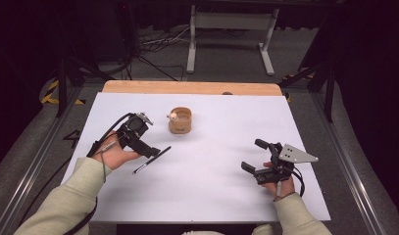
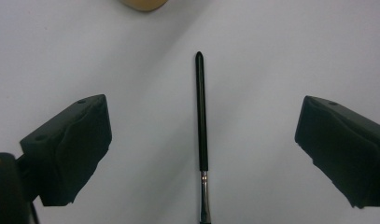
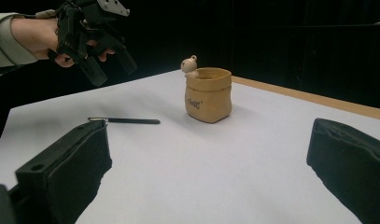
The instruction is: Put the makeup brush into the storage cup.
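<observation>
Two wide-open, empty grippers, left and right: you should pinch the light, stiff, thin brush mid-handle.

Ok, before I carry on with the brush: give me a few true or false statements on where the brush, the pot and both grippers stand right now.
1. The left gripper hovers open over the brush. True.
2. The brush is already clamped between the jaws. False: it lies flat on the table, midway between them, untouched.
3. The brush stands in the tan pot. False: it lies on the table beside the pot.
4. The right gripper is open and holds nothing. True.
5. The pot has tipped over. False: it stands upright.
</observation>
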`<state>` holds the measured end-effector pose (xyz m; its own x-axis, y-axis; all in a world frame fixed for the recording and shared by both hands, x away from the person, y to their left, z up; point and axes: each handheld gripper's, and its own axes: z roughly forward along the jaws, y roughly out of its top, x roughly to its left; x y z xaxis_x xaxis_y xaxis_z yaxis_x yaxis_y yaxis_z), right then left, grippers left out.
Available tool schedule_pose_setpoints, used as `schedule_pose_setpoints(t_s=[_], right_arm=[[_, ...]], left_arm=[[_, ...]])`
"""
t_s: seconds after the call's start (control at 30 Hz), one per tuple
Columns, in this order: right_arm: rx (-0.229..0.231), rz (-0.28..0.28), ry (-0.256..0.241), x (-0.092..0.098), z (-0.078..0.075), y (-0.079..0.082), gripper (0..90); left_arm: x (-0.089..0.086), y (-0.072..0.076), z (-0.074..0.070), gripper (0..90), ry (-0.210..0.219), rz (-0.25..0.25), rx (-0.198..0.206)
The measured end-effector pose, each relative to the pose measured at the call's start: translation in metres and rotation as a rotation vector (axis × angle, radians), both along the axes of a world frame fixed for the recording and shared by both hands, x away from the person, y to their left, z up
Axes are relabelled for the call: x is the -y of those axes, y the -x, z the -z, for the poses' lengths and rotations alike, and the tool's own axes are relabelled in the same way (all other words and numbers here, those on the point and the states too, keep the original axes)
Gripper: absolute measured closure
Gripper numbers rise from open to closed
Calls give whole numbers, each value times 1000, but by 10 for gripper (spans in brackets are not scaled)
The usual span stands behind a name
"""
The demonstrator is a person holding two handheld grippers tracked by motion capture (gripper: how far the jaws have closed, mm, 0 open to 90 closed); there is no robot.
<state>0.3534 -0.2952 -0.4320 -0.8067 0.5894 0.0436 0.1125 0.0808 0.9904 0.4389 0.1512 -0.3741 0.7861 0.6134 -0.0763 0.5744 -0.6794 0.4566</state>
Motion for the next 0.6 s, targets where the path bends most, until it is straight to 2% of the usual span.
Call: schedule_pose_setpoints(t_s=[0.13,0.23,0.6], right_arm=[[-2,0,3,0,0,0,0],[-2,-1,4,-1,0,0,0],[-3,2,1,-1,-1,-1,0]], left_arm=[[1,-2,6,68,-17,-2,-5],[1,-3,9,69,-15,-19,-12],[5,-7,25,89,-29,-8,-42]])
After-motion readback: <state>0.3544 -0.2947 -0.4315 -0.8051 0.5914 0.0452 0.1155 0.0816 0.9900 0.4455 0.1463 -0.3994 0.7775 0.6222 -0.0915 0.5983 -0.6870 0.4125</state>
